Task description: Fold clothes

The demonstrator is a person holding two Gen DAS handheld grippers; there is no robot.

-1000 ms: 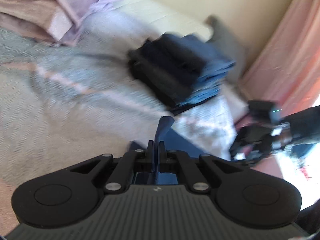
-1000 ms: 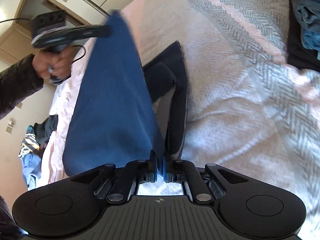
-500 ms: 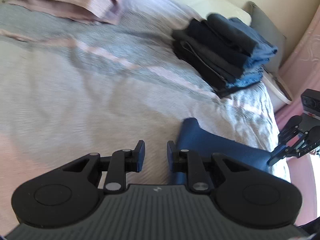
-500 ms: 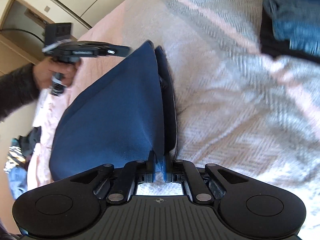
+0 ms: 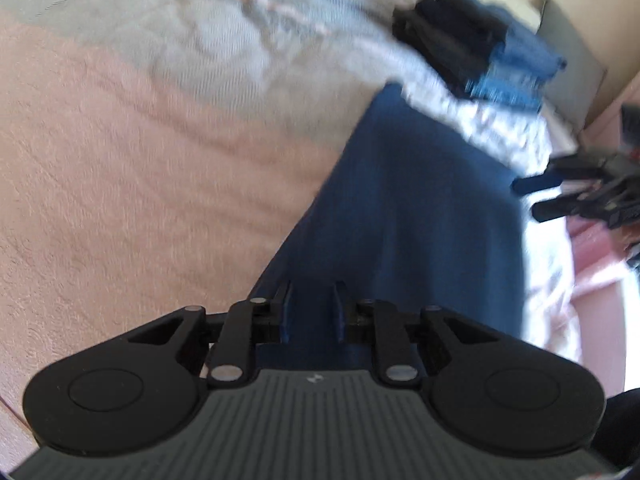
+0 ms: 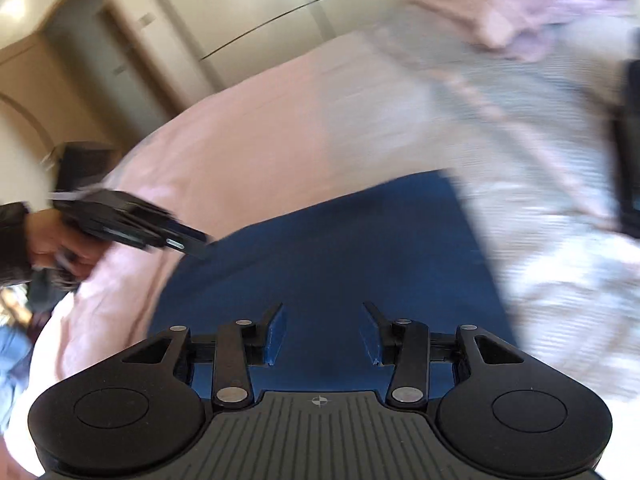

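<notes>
Bed: blue garment now lies flat near its right edge.
Left fingers: released.
Right fingers: just released; fold laid.

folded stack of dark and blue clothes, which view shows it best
The left wrist view: the folded stack sits whole on the bed at upper right, beyond the blue garment, though motion-blurred. The right wrist view shows only a dark sliver of it cut off at the right edge.
</notes>
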